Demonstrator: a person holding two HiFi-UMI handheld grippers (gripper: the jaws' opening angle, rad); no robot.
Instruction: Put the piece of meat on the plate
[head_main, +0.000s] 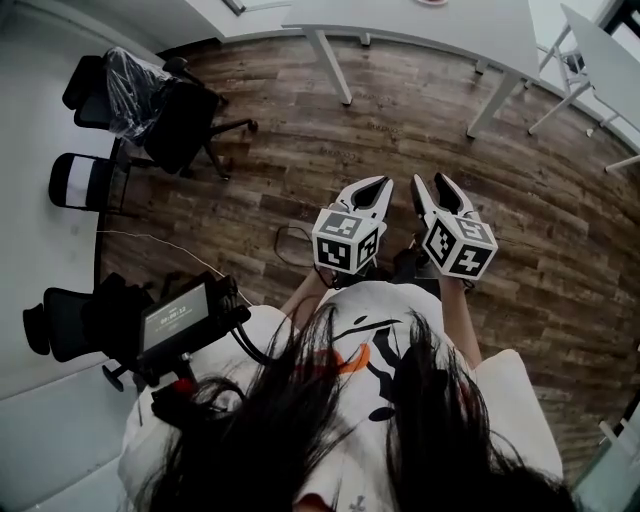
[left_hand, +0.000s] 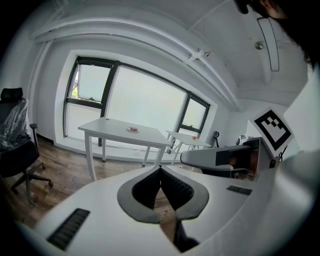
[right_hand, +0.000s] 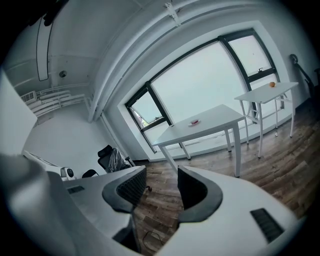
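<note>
A wood floor (head_main: 400, 130) is spreading under the person in a pale room with a wide window (left_hand: 140, 100). Nearest, the left tongs (left_hand: 161, 168) are sitting closed, tips meeting on nothing, while the right tongs (right_hand: 162, 168) are standing slightly apart, empty. Farther off, left of centre in the left gripper view, a white bench (left_hand: 107, 127) is carrying a small reddish thing (left_hand: 133, 129). It is likely the meat, though it is too small to be sure. Meat is probably going to feel soft, slick and light, so pinching gently across its thick middle is looking safest.

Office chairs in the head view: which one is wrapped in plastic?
The topmost chair, its backrest under crinkled clear plastic; the white-backed chair and the lowest black chair are bare.
</note>
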